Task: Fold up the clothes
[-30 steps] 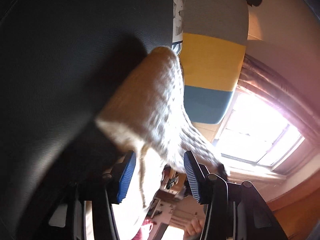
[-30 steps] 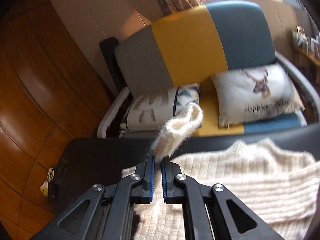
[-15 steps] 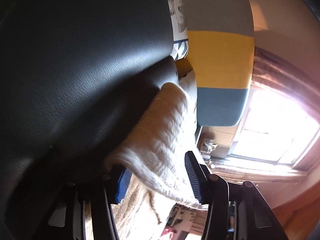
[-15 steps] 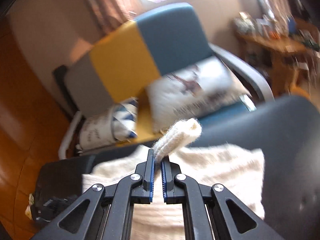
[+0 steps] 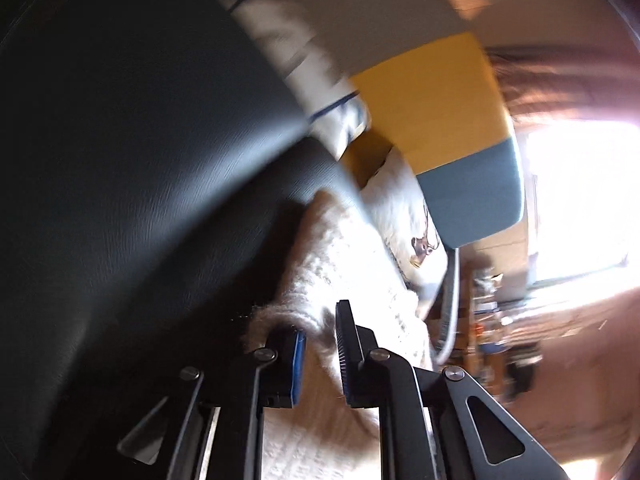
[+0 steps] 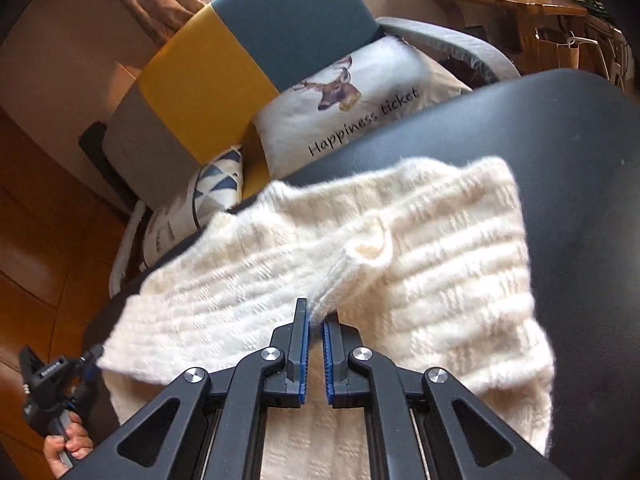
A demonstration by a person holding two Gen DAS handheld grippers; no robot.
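A cream knitted sweater (image 6: 440, 248) lies spread on a black leather surface (image 6: 580, 160). My right gripper (image 6: 315, 320) is shut on a sleeve end, and that sleeve lies folded across the sweater's body. My left gripper (image 5: 320, 340) has its jaws closing on the sweater's (image 5: 344, 256) edge, with fuzzy knit filling the gap between its pads. In the right wrist view the left gripper (image 6: 90, 358) sits at the sweater's lower left corner, which is lifted off the surface. A hand (image 6: 66, 446) holds it from below.
Behind the black surface stands a grey, yellow and blue chair (image 6: 240, 60) with a deer-print pillow (image 6: 360, 100) and a triangle-patterned pillow (image 6: 216, 184). A wooden shelf (image 6: 520, 4) with small items is at the far right. A wooden floor lies to the left.
The left jaws have narrowed from wide apart onto the sweater's edge while that gripper rose and rolled. The right gripper swept down and across, carrying the sleeve over the sweater's body.
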